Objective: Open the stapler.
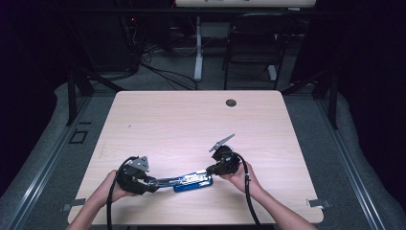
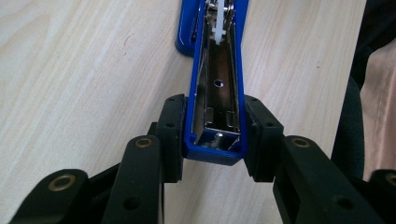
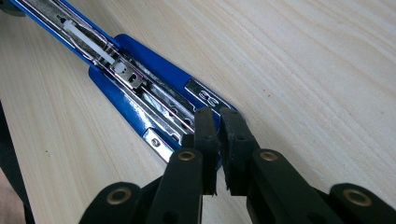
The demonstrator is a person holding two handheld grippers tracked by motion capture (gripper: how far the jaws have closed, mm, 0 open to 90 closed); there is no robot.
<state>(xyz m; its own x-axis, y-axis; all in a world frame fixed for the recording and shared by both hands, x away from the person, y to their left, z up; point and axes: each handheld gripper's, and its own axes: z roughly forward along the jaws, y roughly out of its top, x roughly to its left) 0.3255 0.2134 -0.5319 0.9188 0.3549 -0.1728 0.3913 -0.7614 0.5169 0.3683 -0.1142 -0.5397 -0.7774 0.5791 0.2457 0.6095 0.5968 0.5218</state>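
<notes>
From the high view we've got a pale wooden counter (image 1: 191,120) with a blue stapler (image 1: 193,182) lying near the bottom edge, a bit left of the middle of the frame. It's swung open, with the metal part stretching off to the left. The left hand-held gripper (image 1: 152,182) comes in from the lower left and has the far end of that open arm, while the right hand-held gripper (image 1: 210,169) sits at the stapler's right end. There's a small dark round grommet (image 1: 231,102) near the top edge of the counter, and a black chair (image 1: 253,43) on the floor behind it, top centre.

In the left gripper view we're looking straight down the stapler's open arm (image 2: 217,88), which runs from the middle of the frame up to the top. The left hand-held gripper (image 2: 214,140) is clamped on the blue end of it, one pad pressed on each side. The shiny staple channel is facing us.

In the right gripper view the stapler (image 3: 140,93) runs diagonally from the upper left to the centre. The right hand-held gripper (image 3: 218,149) is pinched nearly shut right at the blue base's tip, with just a thin gap showing between the pads. It looks like it's nipping the edge of the base, but we can't tell for sure from this angle.
</notes>
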